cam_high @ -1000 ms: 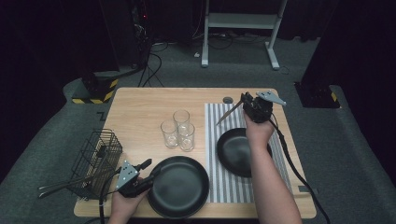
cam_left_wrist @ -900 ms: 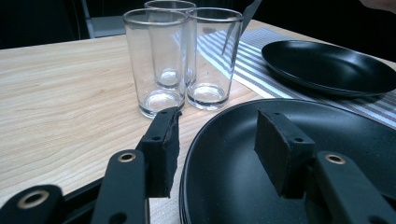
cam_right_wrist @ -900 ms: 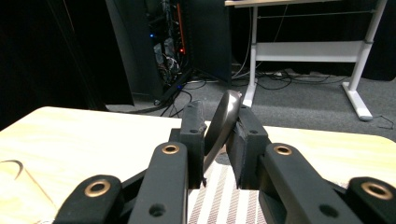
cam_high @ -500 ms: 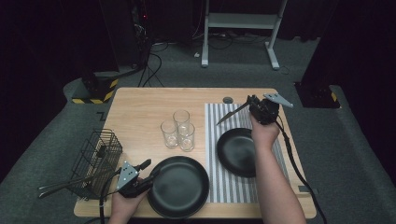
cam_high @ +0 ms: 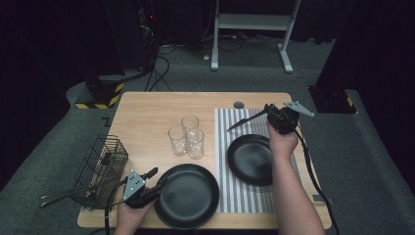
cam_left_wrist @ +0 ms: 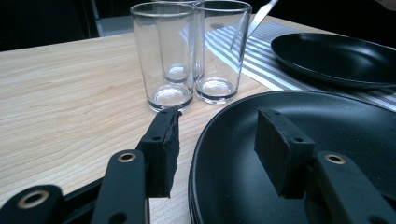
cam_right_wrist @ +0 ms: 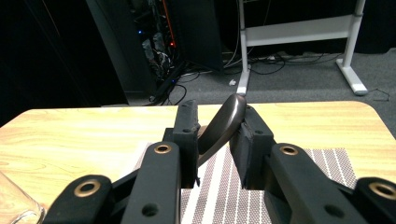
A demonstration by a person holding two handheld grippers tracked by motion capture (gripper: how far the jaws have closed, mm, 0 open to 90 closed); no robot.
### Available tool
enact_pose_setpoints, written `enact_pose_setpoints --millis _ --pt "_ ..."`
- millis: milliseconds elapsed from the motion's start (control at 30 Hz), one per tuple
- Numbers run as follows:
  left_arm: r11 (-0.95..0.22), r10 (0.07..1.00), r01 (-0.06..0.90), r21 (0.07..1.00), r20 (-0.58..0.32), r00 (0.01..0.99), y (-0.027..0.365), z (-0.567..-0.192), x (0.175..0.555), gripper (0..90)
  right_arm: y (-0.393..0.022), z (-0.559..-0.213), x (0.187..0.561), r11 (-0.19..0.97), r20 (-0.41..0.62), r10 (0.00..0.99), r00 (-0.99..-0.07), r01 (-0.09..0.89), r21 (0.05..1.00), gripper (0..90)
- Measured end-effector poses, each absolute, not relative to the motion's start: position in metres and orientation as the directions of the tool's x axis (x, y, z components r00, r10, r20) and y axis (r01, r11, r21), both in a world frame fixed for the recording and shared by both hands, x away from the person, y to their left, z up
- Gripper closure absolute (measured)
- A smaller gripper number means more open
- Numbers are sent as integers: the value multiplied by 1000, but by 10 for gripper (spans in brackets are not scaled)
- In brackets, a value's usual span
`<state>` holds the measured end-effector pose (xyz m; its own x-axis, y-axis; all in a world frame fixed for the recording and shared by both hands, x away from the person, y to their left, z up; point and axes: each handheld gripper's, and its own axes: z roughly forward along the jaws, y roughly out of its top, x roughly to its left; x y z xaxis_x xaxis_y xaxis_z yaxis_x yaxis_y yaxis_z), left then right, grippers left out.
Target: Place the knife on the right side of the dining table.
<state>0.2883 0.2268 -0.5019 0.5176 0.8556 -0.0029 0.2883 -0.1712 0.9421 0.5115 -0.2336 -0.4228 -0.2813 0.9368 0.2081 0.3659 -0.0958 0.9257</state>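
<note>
My right gripper [cam_high: 269, 111] hovers over the far end of the striped placemat [cam_high: 226, 188], shut on the handle of a metal knife [cam_high: 242, 123]. Its blade slants down to the left. In the right gripper view the handle [cam_right_wrist: 224, 119] lies slantwise between the pads of the gripper [cam_right_wrist: 217, 127], whose jaws have just been opening. A black plate [cam_high: 249, 159] lies on the mat. My left gripper [cam_high: 157, 178] is open at the near left, its jaws straddling the rim of a second black plate [cam_high: 188, 198]. In the left gripper view the pads [cam_left_wrist: 163, 140] stand clear of that rim [cam_left_wrist: 205, 154].
Three empty glasses [cam_high: 188, 137] stand together mid-table, close ahead of the left gripper [cam_left_wrist: 219, 135]. A wire basket [cam_high: 100, 166] holding utensils sits at the table's left edge. A small grey disc [cam_high: 239, 104] lies near the far edge. Bare wood [cam_high: 147, 117] spans the far left.
My right hand has carried the knife to the right and slightly down. The left gripper and both plates have not moved.
</note>
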Motion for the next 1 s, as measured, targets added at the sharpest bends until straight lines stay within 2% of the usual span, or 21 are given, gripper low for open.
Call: enact_pose_setpoints --millis 667,1000 --pt "-199 868 292 935 29 496 212 -486 291 502 -260 -444 514 -162 286 921 -266 405 900 693" --pt "-201 888 309 930 39 458 223 -496 279 503 -269 -452 514 -173 300 916 -267 411 895 682"
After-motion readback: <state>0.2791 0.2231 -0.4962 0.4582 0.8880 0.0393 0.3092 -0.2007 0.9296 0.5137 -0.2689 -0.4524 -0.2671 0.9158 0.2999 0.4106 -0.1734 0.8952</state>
